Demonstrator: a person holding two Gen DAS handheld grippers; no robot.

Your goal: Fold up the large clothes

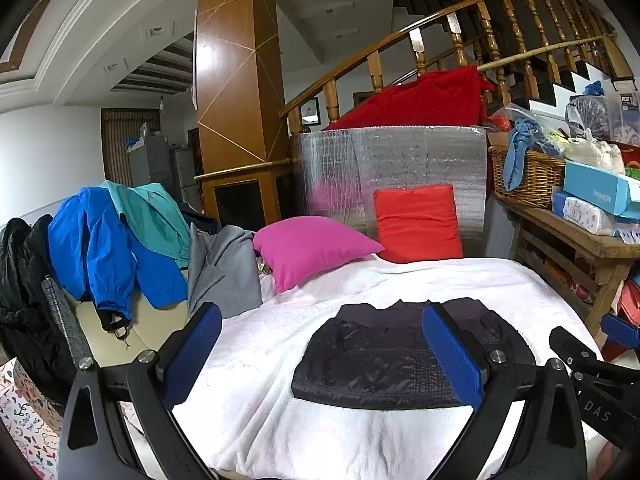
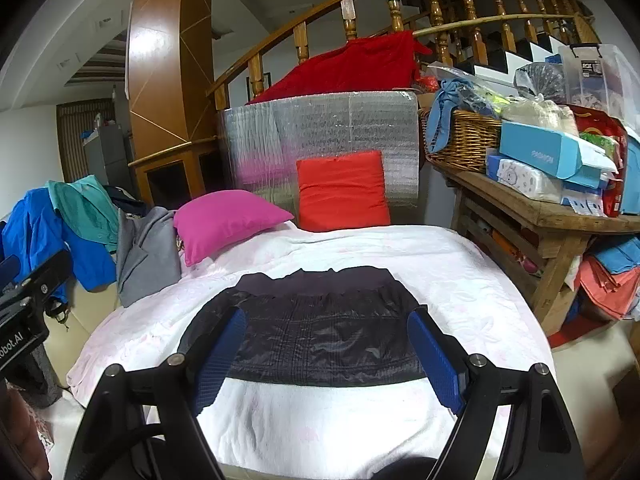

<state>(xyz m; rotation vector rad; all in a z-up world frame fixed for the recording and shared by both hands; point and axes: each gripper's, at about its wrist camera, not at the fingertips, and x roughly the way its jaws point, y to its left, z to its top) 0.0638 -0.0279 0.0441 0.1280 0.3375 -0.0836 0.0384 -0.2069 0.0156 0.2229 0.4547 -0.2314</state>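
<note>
A dark quilted jacket (image 1: pixel 380 360) lies folded into a flat rectangle on the white blanket (image 1: pixel 304 432); it also shows in the right wrist view (image 2: pixel 320 336). My left gripper (image 1: pixel 324 356) is open and empty, held above the near left part of the jacket. My right gripper (image 2: pixel 326 360) is open and empty, above the jacket's near edge. The right gripper shows at the right edge of the left wrist view (image 1: pixel 592 364).
A pile of clothes lies at the left: a blue jacket (image 1: pixel 100 248), a teal shirt (image 1: pixel 156 216), a grey garment (image 1: pixel 224 268) and a black one (image 1: pixel 20 280). A pink pillow (image 1: pixel 308 248) and a red pillow (image 1: pixel 418 224) lie at the back. A cluttered wooden table (image 2: pixel 540 216) stands right.
</note>
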